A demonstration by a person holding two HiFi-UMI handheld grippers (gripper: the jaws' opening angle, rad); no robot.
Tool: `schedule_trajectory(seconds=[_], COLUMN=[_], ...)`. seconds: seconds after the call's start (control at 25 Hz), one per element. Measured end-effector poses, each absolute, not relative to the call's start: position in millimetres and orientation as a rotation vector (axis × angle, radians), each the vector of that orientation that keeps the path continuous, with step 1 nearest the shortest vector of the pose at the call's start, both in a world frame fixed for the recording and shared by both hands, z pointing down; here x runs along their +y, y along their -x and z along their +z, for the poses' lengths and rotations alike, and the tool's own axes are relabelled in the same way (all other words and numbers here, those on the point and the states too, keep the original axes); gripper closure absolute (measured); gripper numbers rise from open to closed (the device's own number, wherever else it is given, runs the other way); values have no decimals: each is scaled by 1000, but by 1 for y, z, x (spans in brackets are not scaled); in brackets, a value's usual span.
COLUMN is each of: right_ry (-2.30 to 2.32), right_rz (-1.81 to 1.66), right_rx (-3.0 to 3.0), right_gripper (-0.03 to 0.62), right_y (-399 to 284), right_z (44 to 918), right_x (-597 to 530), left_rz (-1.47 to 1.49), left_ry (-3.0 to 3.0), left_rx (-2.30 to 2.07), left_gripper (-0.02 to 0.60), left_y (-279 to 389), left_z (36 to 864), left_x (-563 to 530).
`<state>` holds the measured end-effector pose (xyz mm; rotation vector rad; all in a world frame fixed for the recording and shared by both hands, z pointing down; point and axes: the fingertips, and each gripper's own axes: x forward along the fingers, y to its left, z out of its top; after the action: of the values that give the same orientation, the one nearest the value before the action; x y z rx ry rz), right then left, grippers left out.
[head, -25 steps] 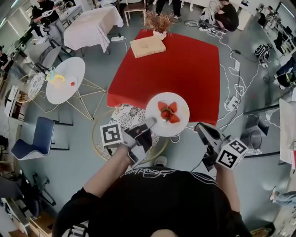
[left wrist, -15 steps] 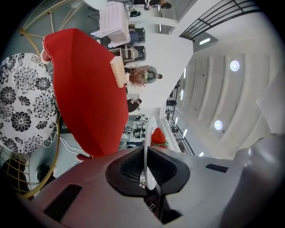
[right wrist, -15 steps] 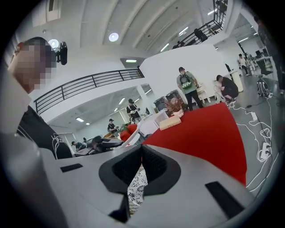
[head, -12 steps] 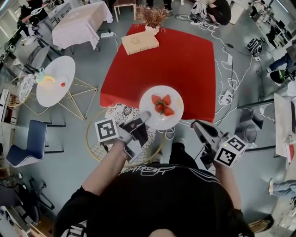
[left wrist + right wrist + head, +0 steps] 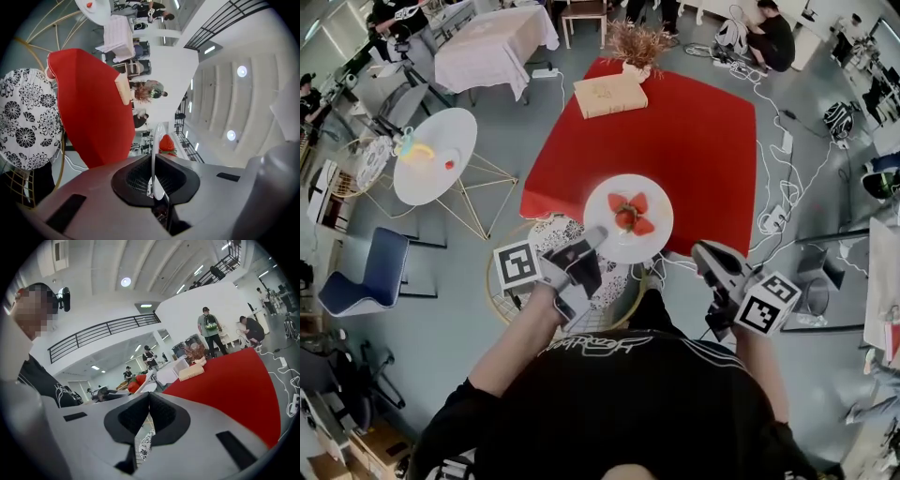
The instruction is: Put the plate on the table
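By the table (image 5: 694, 141), left jaws pinch white plate (image 5: 652, 240) bearing strawberries (image 5: 629, 215); right jaws closed

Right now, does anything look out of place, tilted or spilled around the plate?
Nothing is spilled or damaged. One oddity: the plate, with strawberries on it, is held only by its near rim in the left tool, over the near edge of the red table, not yet set down.

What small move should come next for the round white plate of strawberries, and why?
Probably carry the round white plate a little forward over the red-covered table before lowering: the left gripper is shut on its rim, and it hangs only at the table's near edge.
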<state>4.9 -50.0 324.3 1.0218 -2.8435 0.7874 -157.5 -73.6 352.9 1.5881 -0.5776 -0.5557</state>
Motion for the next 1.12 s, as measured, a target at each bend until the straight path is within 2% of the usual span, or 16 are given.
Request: schedule_trajectory(seconds=[0.6, 1.12], right_ry=[-880, -868], right_rz=[879, 965], right_rx=[-2857, -2810], right_gripper=[586, 586], right_y=[-12, -46], right_z=[341, 368], right_x=[-123, -179], left_rz=[-569, -576], left_ry=[-1533, -1505], left_rx=[-684, -699], left_gripper=[561, 561], left_y=[144, 113], left_z=[364, 384], left_x=[-134, -200])
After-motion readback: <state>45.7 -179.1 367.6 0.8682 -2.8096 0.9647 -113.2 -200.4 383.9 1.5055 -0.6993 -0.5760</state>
